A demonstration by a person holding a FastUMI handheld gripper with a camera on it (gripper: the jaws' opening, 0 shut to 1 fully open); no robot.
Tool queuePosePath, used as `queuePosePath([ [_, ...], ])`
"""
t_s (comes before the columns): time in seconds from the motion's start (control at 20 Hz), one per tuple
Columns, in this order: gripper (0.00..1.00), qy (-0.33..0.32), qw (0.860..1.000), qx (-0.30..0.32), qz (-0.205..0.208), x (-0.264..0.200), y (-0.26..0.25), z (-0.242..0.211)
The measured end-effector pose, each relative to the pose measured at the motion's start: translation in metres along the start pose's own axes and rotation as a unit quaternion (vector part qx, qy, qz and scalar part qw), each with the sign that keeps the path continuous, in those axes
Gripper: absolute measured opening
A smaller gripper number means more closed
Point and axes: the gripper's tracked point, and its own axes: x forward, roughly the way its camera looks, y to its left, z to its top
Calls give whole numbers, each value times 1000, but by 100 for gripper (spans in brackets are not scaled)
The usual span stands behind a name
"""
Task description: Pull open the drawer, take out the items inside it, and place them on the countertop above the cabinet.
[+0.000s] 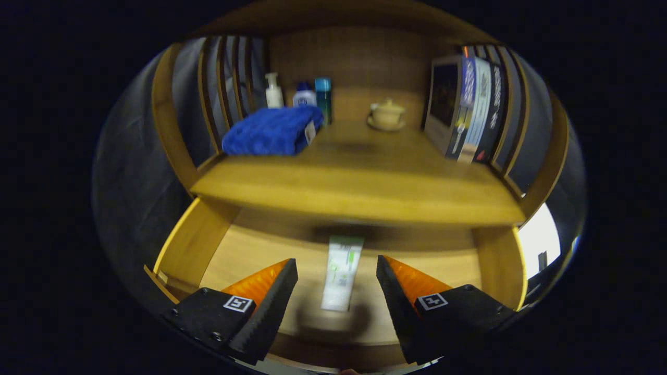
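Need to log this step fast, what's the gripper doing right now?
Gripper: jaws open, holding nothing, poised over the open drawer with the white tube lying between them.

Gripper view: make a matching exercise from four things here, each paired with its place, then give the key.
Things:
1. tube
2. blue towel
3. lidded cup
4. books

Places:
A. standing against the right side of the countertop
B. lying in the open drawer, between the spread fingers of the gripper
C. at the back of the countertop, on a saucer
D. folded on the left of the countertop, in front of the bottles

Pairs: 1-B, 2-D, 3-C, 4-A
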Motion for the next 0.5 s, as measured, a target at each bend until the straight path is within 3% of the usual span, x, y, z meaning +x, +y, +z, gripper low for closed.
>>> queuePosePath([
  [0.1, 100, 49, 999, 23, 7, 12, 1, -18],
  [0.5, 96, 150, 988, 20, -3, 18, 2, -49],
])
